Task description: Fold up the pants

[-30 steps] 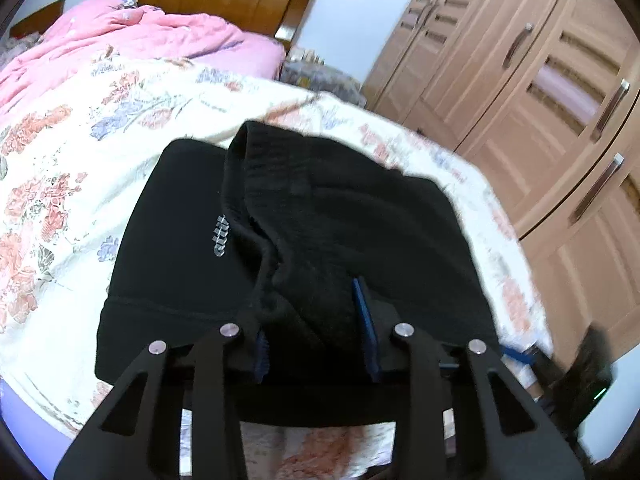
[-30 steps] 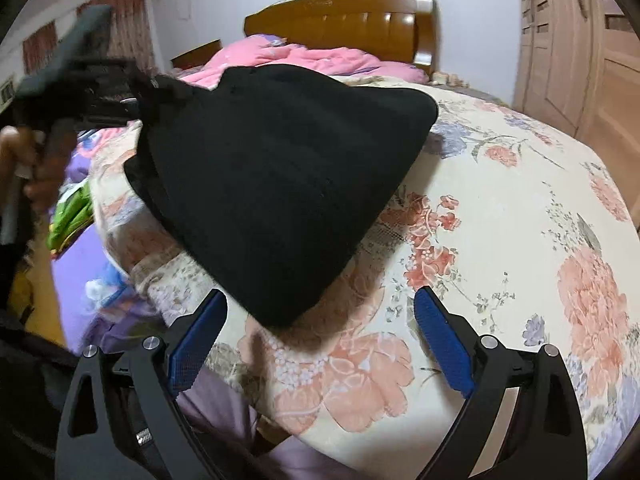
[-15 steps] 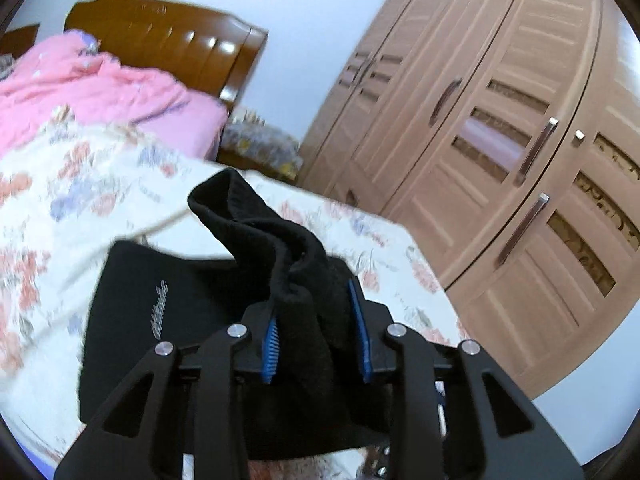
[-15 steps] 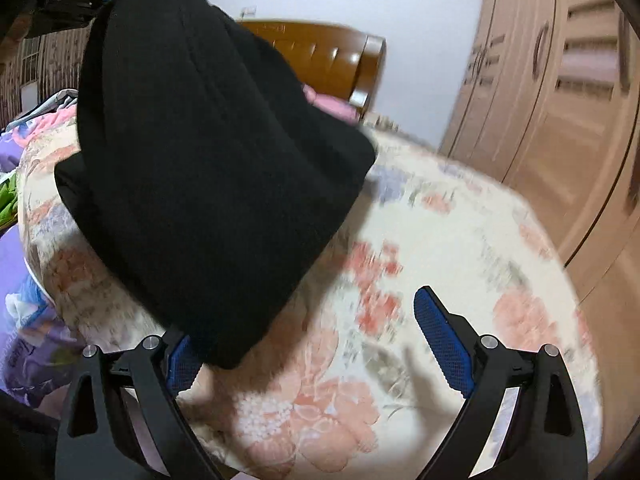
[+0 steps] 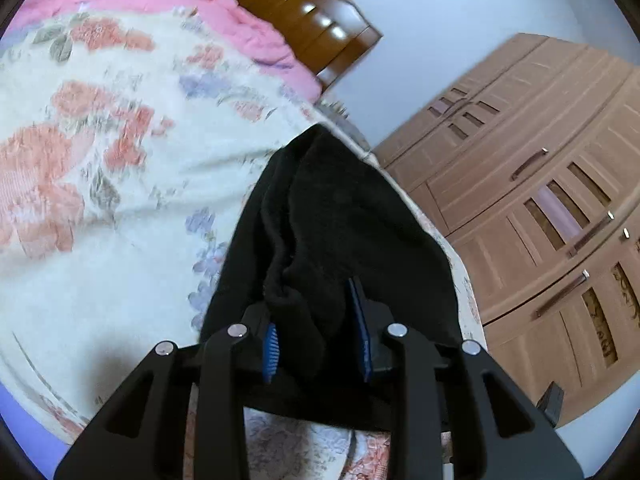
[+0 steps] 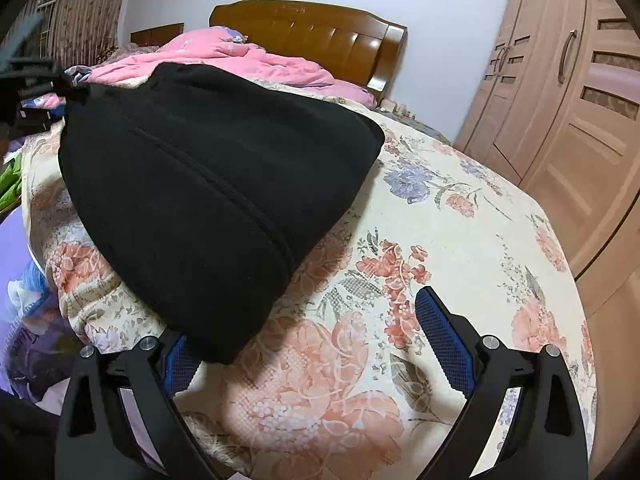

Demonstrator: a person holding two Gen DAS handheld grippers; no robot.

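The black pants (image 5: 344, 232) are bunched and folded over, lifted off the floral bedspread (image 5: 100, 208). My left gripper (image 5: 316, 338) is shut on a thick bunch of the fabric, which hangs down around its blue pads. In the right wrist view the pants (image 6: 208, 184) hang as a wide black fold above the bed, held at the far left by the left gripper (image 6: 36, 84). My right gripper (image 6: 316, 344) is open and empty, low over the bed, its left finger just under the fold's lower corner.
A pink quilt (image 6: 224, 56) lies by the wooden headboard (image 6: 316, 32). A wooden wardrobe (image 6: 572, 112) stands to the right of the bed. Clothes lie beside the bed at the left (image 6: 24, 312).
My left gripper has swung with the pants, lifting them up high and then lowering them toward the bed. The right gripper stayed open near the bed's foot.
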